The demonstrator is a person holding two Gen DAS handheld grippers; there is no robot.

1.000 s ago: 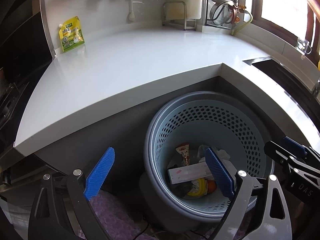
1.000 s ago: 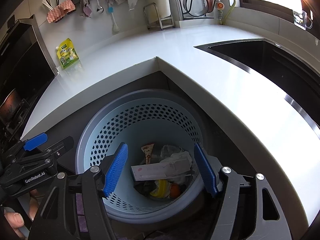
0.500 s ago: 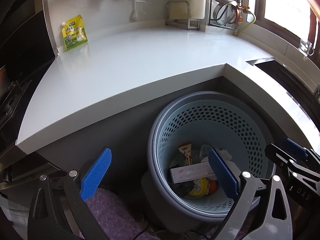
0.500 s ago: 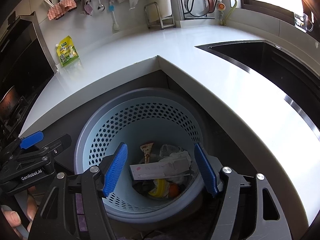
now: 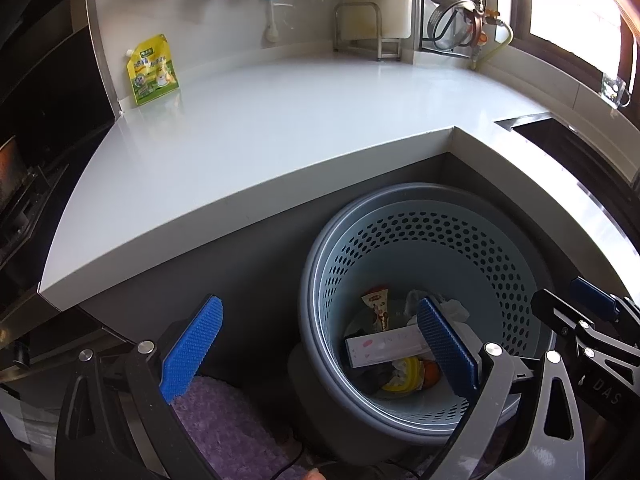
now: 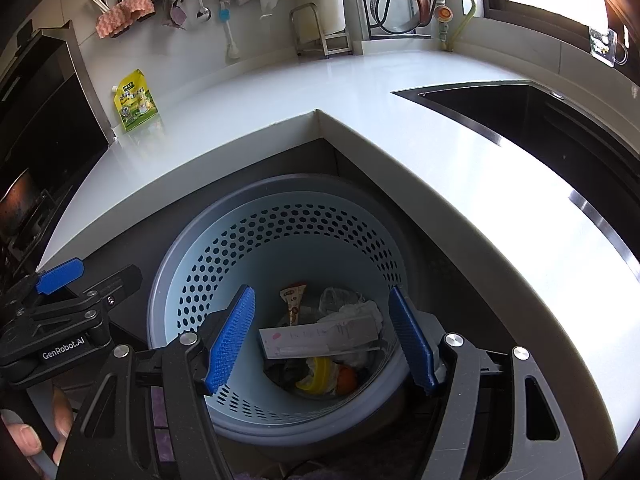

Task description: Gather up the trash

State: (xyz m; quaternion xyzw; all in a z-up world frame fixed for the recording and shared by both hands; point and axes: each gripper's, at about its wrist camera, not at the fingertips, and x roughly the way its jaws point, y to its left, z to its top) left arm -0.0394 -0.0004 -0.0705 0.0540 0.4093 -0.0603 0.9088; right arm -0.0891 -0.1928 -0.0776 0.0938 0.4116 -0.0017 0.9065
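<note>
A grey bin [image 5: 420, 196] with a light blue perforated basket [image 5: 500, 264] inside stands on the floor in the counter's inner corner. At its bottom lie a flat white box [image 5: 380, 350], a cone wrapper [image 5: 378, 306], crumpled tissue [image 5: 452, 306], a yellow peel [image 5: 408, 372] and an orange scrap [image 5: 430, 372]. My left gripper [image 5: 319, 320] is open and empty, straddling the bin's left rim. Over the basket [image 6: 224, 264] my right gripper [image 6: 321, 312] hangs open and empty, high above the white box [image 6: 320, 342], wrapper [image 6: 294, 300] and tissue [image 6: 356, 310].
A white L-shaped countertop [image 5: 300, 128] wraps behind the bin, with a yellow-green pouch [image 5: 152, 70] against the back wall. A dark sink [image 6: 540, 128] lies at right, a black stove at left. A purple mat [image 5: 224, 428] covers the floor. Fingers [image 6: 24, 436] hold the left gripper's handle.
</note>
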